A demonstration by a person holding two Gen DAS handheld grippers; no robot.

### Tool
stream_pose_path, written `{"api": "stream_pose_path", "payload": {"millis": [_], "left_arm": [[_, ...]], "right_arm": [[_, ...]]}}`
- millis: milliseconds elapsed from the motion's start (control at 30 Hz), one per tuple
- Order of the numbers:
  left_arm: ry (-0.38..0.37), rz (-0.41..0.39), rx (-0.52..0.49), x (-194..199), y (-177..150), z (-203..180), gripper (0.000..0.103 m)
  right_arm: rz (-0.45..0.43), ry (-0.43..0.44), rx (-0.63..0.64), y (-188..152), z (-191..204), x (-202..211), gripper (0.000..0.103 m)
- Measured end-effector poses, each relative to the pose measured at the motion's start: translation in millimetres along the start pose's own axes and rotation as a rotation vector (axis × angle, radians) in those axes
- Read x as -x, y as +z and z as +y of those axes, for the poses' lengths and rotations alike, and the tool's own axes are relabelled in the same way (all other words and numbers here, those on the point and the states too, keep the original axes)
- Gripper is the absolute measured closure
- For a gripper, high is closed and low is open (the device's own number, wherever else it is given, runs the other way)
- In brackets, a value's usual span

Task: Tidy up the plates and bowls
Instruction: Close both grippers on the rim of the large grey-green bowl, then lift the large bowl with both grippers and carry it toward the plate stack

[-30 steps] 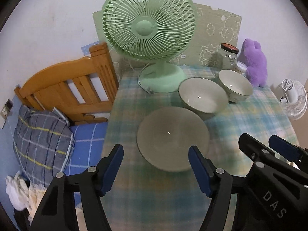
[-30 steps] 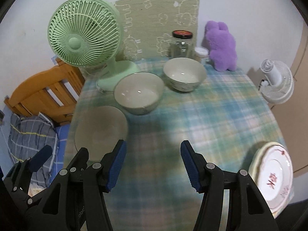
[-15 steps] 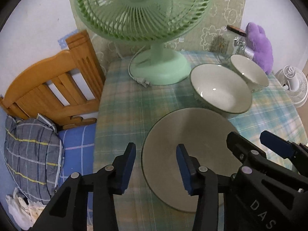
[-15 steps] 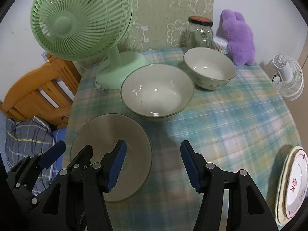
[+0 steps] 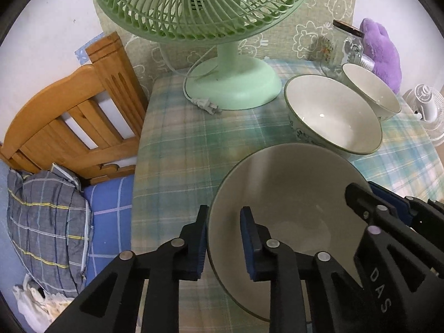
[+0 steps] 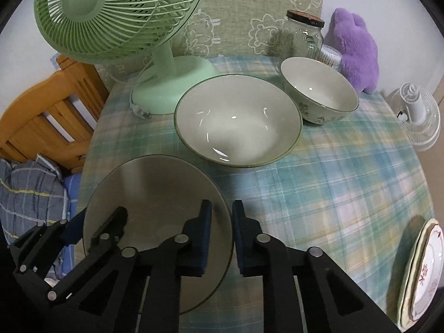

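Both claws pinch opposite rims of the shallow grey-green ceramic plate (image 5: 288, 194) on the plaid tablecloth (image 6: 333, 188), left gripper (image 5: 223, 238) and right gripper (image 6: 222, 238) narrowed onto it, where 1 uneven lift could tip it against the large cream bowl (image 6: 238, 133) just ahead.

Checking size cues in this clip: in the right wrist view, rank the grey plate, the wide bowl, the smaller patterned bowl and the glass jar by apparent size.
1. grey plate, though it lies nearest the camera, so its lead over the bowl is unsure
2. wide bowl
3. smaller patterned bowl
4. glass jar
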State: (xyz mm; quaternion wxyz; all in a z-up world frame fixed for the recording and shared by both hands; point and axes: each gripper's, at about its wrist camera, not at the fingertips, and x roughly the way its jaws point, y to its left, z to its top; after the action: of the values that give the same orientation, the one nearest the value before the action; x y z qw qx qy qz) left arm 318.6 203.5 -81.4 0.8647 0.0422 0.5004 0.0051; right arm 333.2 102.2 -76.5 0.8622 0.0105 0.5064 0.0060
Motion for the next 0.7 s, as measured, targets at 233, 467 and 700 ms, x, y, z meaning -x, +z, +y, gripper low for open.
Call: {"api": "stream_pose_path", "payload": {"millis": [233,467,700], "left_arm": [[0.009,0.011,0.001,8,-7,-3,0.086],[0.019,0.031,0.016,23,-26,-20,0.086],[0.022,0.048,0.034,46,-49,-57,0.086]], "right_arm": [[0.022,0.004,0.003,-4,-4,5,0.087],[0.033,0.020,0.015,-19,-16,20,0.087],[0.048,0.024,0.031,-44,-46,41,0.087]]}}
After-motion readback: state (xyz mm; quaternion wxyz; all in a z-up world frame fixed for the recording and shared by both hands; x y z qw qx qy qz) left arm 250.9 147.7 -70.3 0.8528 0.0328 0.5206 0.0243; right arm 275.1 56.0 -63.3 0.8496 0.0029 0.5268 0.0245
